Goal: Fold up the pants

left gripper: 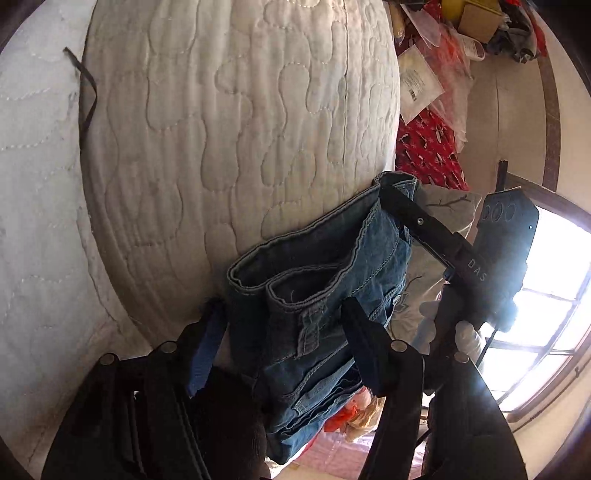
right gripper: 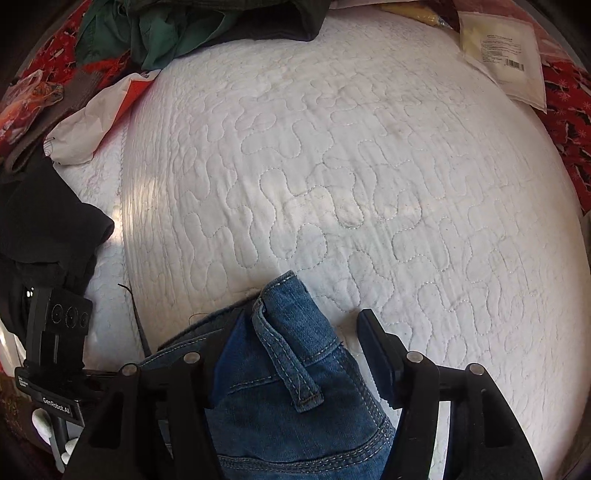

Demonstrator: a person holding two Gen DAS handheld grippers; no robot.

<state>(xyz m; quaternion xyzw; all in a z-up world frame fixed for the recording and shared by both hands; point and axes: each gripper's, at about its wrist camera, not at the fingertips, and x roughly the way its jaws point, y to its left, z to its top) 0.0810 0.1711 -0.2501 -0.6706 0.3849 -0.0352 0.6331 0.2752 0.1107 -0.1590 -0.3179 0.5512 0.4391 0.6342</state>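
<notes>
Blue denim pants hang by the waistband between my two grippers, lifted above the white quilted mattress. My left gripper has the waistband and a belt loop between its fingers. In the left wrist view my right gripper grips the far waistband end. In the right wrist view my right gripper has the waistband corner of the pants between its fingers, above the mattress. The pant legs drop out of view below.
Red patterned fabric and plastic-wrapped packets lie at the mattress edge. Green and dark clothes, a white bag and a packet are piled along the far edge. Black cloth lies left. A window is at right.
</notes>
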